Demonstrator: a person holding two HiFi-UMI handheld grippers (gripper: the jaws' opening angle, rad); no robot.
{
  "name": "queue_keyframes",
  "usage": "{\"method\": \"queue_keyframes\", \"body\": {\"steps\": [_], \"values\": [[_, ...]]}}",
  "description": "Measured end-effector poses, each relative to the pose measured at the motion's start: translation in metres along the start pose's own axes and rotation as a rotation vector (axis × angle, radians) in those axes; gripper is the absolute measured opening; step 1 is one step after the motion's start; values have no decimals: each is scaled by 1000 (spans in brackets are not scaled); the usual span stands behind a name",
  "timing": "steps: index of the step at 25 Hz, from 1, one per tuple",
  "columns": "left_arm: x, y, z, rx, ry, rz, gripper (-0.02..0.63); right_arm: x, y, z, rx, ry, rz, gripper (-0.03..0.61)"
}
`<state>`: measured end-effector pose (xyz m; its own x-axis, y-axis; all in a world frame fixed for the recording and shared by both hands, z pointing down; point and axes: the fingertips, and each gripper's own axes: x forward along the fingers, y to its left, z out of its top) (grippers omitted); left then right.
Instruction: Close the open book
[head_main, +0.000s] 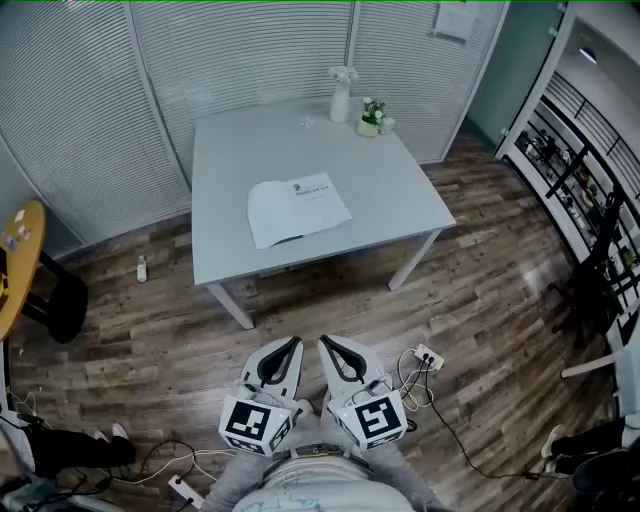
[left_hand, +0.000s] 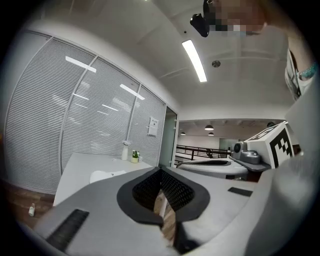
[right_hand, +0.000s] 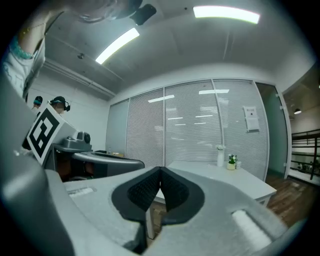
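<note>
Holding both tools low at 6 o'clock of the head view, over the wood floor (head_main: 130, 350), well apart from the white table (head_main: 400, 190). Yellow round table (head_main: 18, 250) at the 9 o'clock edge, black stool (head_main: 62, 305) just beside it. Small bottle (head_main: 142, 268) on the floor near the white table's left side. Left gripper (head_main: 290, 343): jaws pressed together, nothing between them, tips toward 12 o'clock. Right gripper (head_main: 327, 343) just beside it at its 3 o'clock: jaws also together, empty. Book (head_main: 298, 208) lies flat on the white table at 12 o'clock from both tools, near the table's front-left part, white page up with small print near its top; cannot tell if open or closed. White vase (head_main: 341, 98) at the table's far edge, 1 o'clock of the book, small potted plant (head_main: 371, 118) just beside the vase at its 4 o'clock. Power strip (head_main: 428, 356) with cables on the floor at 3 o'clock of the right gripper. Dark shelving (head_main: 580, 190) along the 3 o'clock edge.
</note>
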<state>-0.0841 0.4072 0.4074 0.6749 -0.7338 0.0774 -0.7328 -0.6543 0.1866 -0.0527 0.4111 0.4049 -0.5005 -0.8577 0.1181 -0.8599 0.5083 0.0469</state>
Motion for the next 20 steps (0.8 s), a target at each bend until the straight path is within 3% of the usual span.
{"method": "queue_keyframes", "body": {"steps": [9,20], "values": [[36,19,6,-4,-2,16,-2,31,-29,3,11,-10,22,2],[142,65,37,6,-13,48,-2,117,-115,22,14,-29,66,2]]}}
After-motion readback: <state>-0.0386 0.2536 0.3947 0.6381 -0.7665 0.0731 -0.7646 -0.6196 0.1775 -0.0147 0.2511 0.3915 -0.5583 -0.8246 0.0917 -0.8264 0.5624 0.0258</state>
